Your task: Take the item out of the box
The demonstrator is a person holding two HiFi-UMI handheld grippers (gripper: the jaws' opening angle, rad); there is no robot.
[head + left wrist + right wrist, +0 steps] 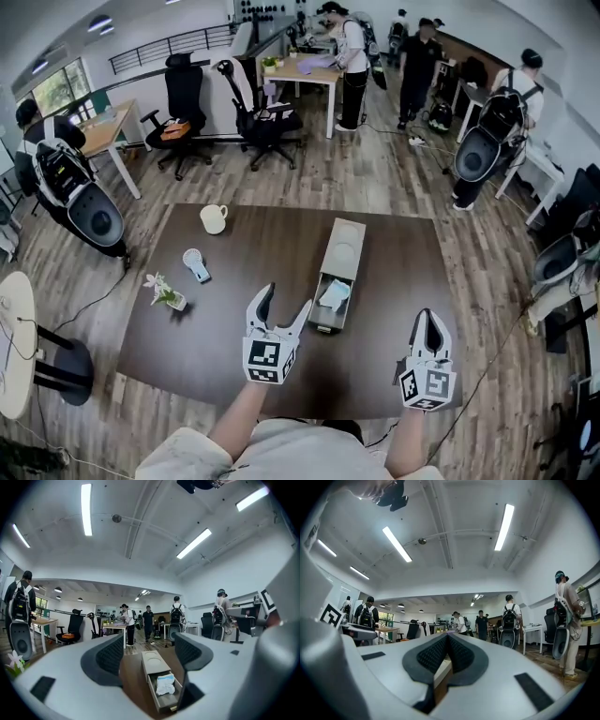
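A long grey box (pixel 341 251) lies on the dark brown table (pixel 253 244), its drawer pulled out toward me. Inside the drawer rests a crumpled white and pale blue item (pixel 335 294). My left gripper (pixel 287 298) hovers just left of the drawer's near end, open and empty. The left gripper view looks between its fingers (pixel 110 657) at the box (pixel 153 660) and the item (pixel 165 685), which lies ahead and slightly right. My right gripper (pixel 427 317) hangs to the right of the box near the table's front edge, its jaws pressed together (pixel 447 638) with nothing between them.
A white mug (pixel 214 218) stands at the table's far left. A small white and blue gadget (pixel 196 265) and a little vase of flowers (pixel 167 296) sit at the left. Office chairs, desks and several people fill the room beyond.
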